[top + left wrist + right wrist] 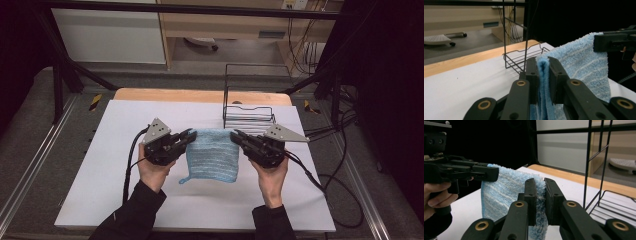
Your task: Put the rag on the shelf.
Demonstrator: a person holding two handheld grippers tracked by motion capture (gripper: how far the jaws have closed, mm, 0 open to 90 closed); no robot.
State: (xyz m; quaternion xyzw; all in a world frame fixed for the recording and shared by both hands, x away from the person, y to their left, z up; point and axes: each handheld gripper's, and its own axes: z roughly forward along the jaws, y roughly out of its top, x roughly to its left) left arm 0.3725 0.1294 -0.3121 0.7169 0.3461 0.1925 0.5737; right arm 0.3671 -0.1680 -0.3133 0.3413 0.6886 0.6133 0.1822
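Over white counter [125, 190], near wire rack [248, 116]: blue towel [212, 156] lifted by top corners, left gripper [189, 136] and right gripper [237, 136] jaws clenched on it; next, probably folding or laying flat.

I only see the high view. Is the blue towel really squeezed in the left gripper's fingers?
Observer: Yes. In its own view the left gripper pinches a folded edge of the blue towel.
Operator: And the right one?
Observer: The right gripper clamps the towel's other top corner.
Operator: What's past the wire rack?
Observer: Beyond the wire rack, a white wheeled base sits on the floor.
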